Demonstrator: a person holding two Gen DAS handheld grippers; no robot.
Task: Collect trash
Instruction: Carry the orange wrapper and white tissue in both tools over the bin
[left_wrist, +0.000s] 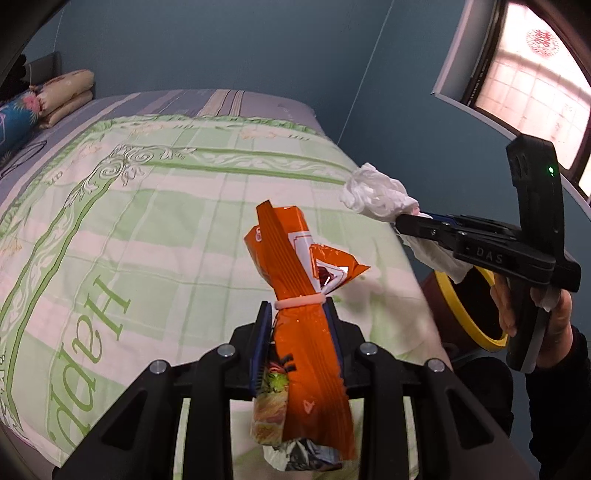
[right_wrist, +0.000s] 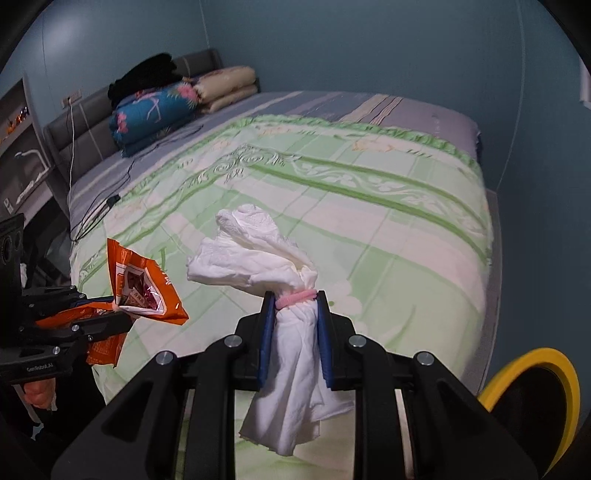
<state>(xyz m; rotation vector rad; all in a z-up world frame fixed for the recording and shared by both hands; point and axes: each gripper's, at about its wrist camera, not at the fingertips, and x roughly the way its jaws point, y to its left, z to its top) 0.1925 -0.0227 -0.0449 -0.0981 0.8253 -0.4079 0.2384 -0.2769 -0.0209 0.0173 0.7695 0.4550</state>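
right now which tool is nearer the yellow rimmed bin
Right. The right tool, holding tissue, is just above the yellow-rimmed bin; the left tool, holding the orange wrapper, is over the bed.

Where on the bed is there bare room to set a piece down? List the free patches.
Most of the green checked bedspread lies bare, from its foot edge by the yellow-rimmed bin up to the striped sheet. Crowded: the headboard corner, with the folded quilts, and the black cable along that side.
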